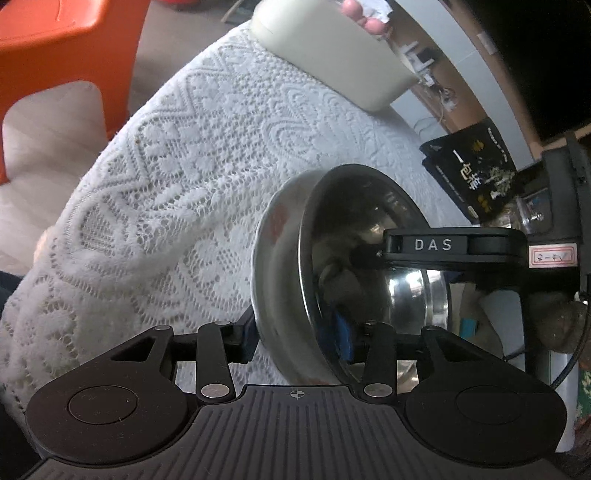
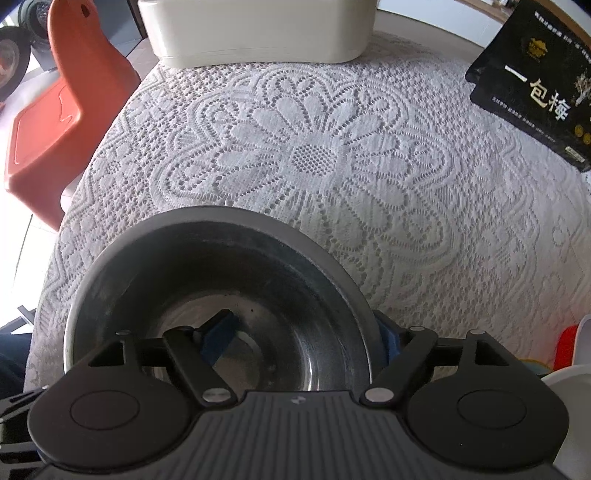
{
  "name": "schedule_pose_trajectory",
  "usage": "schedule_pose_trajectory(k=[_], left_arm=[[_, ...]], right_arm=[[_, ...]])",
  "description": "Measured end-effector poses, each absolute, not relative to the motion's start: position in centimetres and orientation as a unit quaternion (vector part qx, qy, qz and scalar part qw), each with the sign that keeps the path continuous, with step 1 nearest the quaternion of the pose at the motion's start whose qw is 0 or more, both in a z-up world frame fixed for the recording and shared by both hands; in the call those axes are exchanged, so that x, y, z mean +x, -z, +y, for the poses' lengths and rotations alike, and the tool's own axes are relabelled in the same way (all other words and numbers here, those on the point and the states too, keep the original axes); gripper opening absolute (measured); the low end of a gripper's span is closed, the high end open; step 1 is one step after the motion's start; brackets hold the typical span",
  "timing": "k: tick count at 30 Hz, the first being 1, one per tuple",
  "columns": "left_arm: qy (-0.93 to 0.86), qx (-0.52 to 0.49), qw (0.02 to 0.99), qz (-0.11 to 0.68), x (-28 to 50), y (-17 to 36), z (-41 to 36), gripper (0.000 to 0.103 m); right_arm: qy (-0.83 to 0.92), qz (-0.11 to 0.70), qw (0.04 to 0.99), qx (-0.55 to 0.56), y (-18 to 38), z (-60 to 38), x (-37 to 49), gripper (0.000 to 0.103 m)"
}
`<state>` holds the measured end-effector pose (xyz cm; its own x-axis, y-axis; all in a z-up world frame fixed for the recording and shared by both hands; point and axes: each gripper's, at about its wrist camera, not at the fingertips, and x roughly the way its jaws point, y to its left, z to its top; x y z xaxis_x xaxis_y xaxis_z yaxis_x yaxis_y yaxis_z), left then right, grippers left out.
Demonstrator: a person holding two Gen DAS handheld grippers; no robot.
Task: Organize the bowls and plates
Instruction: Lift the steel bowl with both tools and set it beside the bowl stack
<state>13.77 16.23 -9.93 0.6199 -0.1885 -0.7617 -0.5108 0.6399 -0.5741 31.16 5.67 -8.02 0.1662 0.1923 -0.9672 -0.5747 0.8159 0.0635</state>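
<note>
**Gripping steel bowls over a lace-covered surface**

Covering the round surface point(image 2: 461, 258) is a white lace cloth with a flower pattern point(image 2: 314, 155), the largest thing in both views. At its far edge sits a cream rectangular plastic bin point(image 2: 258, 33), and an orange plastic chair point(image 2: 62, 122) stands beside the surface on the left. A black snack packet with white Chinese characters point(image 2: 535, 92) lies near the far right edge of the cloth.

In the left wrist view, a shiny round stainless-steel bowl point(image 1: 280, 258) is tipped on its side, its opening facing right, above the lace. The left gripper point(image 1: 299, 339) is closed on that bowl's rim, one blue-padded finger on the outer wall and the other inside. The right gripper's black body, marked "DAS", shows at the bowl's open side, though whether it touches this bowl cannot be told.

In the right wrist view, a dark-rimmed round steel bowl point(image 2: 221, 288) sits upright, opening toward the camera, over the near part of the cloth. The right gripper point(image 2: 303, 343) is clamped on its right wall, with one blue pad point(image 2: 218, 336) inside and the other outside the rim.
</note>
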Motion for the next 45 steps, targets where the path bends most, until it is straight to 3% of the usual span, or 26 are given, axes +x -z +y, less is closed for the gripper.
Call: schedule_pose_trajectory(k=[25,35,45], left_arm=[[-0.126,-0.41,0.808,0.403,12.7,9.2,21.0,0.045],[-0.173,-0.342,0.866,0.322,11.0,2.6,19.6,0.045],[-0.049,-0.314,0.888,0.333,13.6,-0.7,11.8,0.045]], right_arm=[[-0.264,0.61,0.734,-0.143,7.4,7.6,29.0,0.08],[-0.289,0.467,0.822,-0.148,0.7,4.5,27.3,0.08],[-0.297,0.358,0.876,-0.128,-4.9,-5.1,24.6,0.084]])
